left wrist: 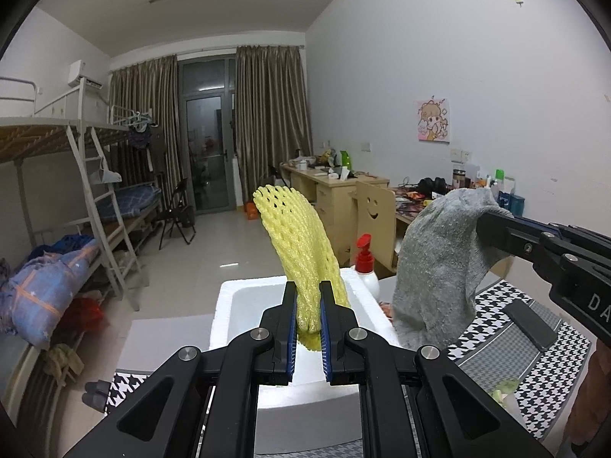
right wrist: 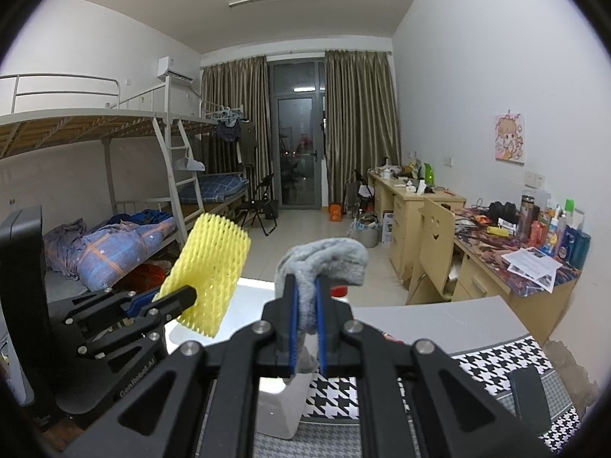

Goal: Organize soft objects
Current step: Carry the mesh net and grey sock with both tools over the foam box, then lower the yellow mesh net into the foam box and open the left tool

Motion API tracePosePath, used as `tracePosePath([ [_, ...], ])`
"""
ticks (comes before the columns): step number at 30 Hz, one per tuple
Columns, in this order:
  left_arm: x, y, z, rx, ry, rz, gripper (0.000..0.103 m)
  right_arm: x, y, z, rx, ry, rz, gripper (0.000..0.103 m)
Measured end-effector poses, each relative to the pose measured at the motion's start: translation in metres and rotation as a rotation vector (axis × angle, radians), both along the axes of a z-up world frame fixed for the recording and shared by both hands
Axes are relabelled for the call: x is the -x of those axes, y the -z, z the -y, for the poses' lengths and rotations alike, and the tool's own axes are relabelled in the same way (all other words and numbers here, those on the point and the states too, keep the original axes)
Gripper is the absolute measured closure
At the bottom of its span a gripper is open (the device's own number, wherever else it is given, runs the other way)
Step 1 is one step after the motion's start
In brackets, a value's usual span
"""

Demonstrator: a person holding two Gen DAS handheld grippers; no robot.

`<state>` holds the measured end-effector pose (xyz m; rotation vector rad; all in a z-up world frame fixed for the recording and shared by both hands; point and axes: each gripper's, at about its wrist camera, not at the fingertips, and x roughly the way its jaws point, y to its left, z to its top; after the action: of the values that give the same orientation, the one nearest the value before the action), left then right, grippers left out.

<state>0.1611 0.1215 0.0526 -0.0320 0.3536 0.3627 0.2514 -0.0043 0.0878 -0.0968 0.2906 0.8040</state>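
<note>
My left gripper point(left wrist: 308, 294) is shut on a yellow foam net sleeve point(left wrist: 294, 236) that stands up above the white foam box point(left wrist: 236, 297). The sleeve also shows in the right wrist view point(right wrist: 210, 271), held by the left gripper point(right wrist: 183, 297). My right gripper point(right wrist: 305, 290) is shut on a grey sock point(right wrist: 324, 259), which droops over its fingertips. In the left wrist view the sock point(left wrist: 439, 267) hangs from the right gripper point(left wrist: 485, 225) beside the box's right side.
A pump bottle with a red top point(left wrist: 366, 263) stands behind the box. A black phone point(left wrist: 530, 324) lies on the houndstooth mat point(left wrist: 492, 305). Desks, a smiley-face chair point(left wrist: 376, 210) and bunk beds point(left wrist: 76, 191) fill the room behind.
</note>
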Motion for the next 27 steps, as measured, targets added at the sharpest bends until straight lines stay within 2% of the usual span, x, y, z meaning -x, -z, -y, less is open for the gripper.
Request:
tracePosePath([
  [11,-0.013,0.009,-0.021,0.036,-0.017,-0.041,0.092,0.001,-0.005,-0.016,0.013,-0.005,0.020,0.092],
  [13,-0.017,0.012,-0.025,0.048,-0.017,-0.052,0.089,0.001,-0.008,-0.019,0.013,-0.007,0.025,0.092],
  [15,-0.020,0.016,-0.030,0.057,-0.018,-0.072,0.071,0.002,-0.010,-0.020,0.012,-0.008,0.033,0.092],
  [17,-0.020,0.017,-0.035,0.065,-0.028,-0.072,0.035,0.002,-0.010,-0.022,0.013,-0.008,0.041,0.092],
  [23,-0.008,0.013,-0.040,0.048,-0.074,-0.042,0.009,-0.001,-0.009,-0.031,0.021,-0.014,0.036,0.092],
  [27,-0.001,0.010,-0.041,0.038,-0.090,-0.026,0.006,0.000,-0.008,-0.036,0.028,-0.041,0.024,0.092],
])
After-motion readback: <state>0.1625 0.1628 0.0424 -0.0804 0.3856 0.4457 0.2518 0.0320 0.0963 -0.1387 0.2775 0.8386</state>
